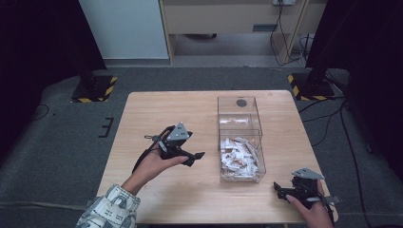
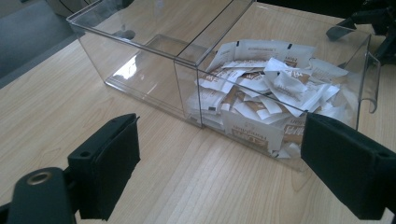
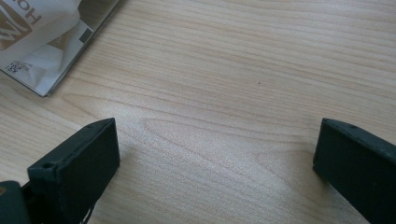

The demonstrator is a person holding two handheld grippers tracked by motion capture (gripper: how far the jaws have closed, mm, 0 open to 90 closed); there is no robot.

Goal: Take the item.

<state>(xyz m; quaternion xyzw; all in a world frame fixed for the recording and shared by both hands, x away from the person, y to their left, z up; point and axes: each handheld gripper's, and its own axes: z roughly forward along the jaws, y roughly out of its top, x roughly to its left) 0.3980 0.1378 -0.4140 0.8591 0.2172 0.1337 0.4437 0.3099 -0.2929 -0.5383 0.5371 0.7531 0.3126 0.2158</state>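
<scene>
Clear box (image 1: pixel 240 137) of packets (image 1: pixel 239 159) at frame centre; left gripper (image 1: pixel 197 156) beside it and right gripper (image 1: pixel 280 191) at lower right, both wide open.

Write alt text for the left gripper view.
A clear plastic box sits on a wooden table, its nearer section heaped with white and brown sachets and its farther section empty. The open left gripper frames it from the bottom with two black jaws set wide apart, holding nothing.
</scene>
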